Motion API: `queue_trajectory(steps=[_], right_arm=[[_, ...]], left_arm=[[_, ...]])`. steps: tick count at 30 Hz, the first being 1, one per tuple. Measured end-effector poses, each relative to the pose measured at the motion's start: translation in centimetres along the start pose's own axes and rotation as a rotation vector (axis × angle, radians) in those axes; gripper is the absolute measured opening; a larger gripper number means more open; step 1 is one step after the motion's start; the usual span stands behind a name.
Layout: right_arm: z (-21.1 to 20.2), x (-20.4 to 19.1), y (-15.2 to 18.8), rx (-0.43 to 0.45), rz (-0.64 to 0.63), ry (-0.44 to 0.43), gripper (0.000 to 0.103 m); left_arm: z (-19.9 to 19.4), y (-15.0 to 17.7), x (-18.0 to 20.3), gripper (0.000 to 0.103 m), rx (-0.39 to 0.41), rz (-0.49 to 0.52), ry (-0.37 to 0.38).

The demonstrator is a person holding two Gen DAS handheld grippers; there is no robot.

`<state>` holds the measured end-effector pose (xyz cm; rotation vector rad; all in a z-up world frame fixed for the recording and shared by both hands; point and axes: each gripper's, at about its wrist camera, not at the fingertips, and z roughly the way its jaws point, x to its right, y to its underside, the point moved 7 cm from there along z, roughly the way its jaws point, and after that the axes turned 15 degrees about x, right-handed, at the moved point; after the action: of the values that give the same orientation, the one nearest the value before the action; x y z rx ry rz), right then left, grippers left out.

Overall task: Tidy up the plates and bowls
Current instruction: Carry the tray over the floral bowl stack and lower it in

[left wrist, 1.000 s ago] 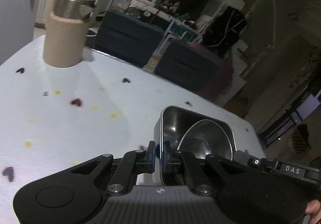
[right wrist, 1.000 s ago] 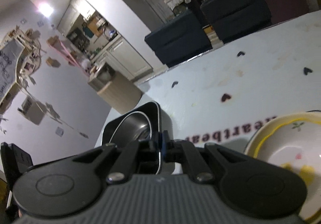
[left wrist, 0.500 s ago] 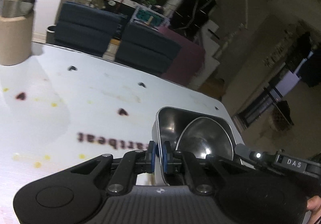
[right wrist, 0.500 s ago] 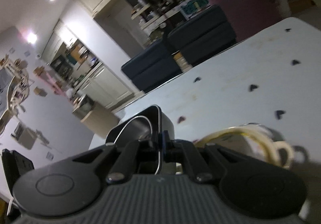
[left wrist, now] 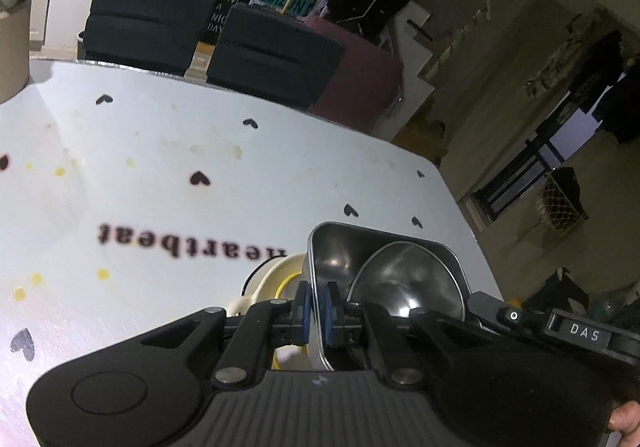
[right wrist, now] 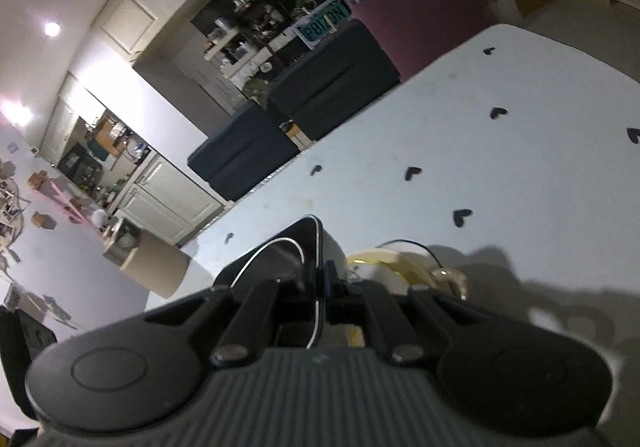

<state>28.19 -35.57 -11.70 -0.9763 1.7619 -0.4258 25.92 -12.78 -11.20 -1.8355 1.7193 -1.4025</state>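
A rectangular steel tray hangs above the white table, gripped from both sides. My left gripper is shut on its left rim, blue pads pinching the thin wall. Inside the tray lies a round steel bowl. In the right wrist view the same steel tray shows dark, with my right gripper shut on its right rim. A cream ceramic plate with a yellow ring sits on the table just beneath the tray, and this plate also peeks out right of the right gripper.
The white table bears black hearts and the word "heartbeat". A beige canister with a steel pot on top stands near the table's far left edge. Dark blue chairs line the far side. The table's right corner drops off nearby.
Both grippers have carried the tray with the bowl rightward across the table. The canister slid out to the left, and the cream plate has come in under the tray.
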Motion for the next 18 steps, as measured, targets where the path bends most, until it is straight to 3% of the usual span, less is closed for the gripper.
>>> queue_trajectory(steps=[18], right_arm=[[1.5, 1.5, 1.7, -0.104, -0.068, 0.131, 0.005]], left_arm=[[3.2, 2.3, -0.8, 0.007, -0.119, 0.041, -0.071]])
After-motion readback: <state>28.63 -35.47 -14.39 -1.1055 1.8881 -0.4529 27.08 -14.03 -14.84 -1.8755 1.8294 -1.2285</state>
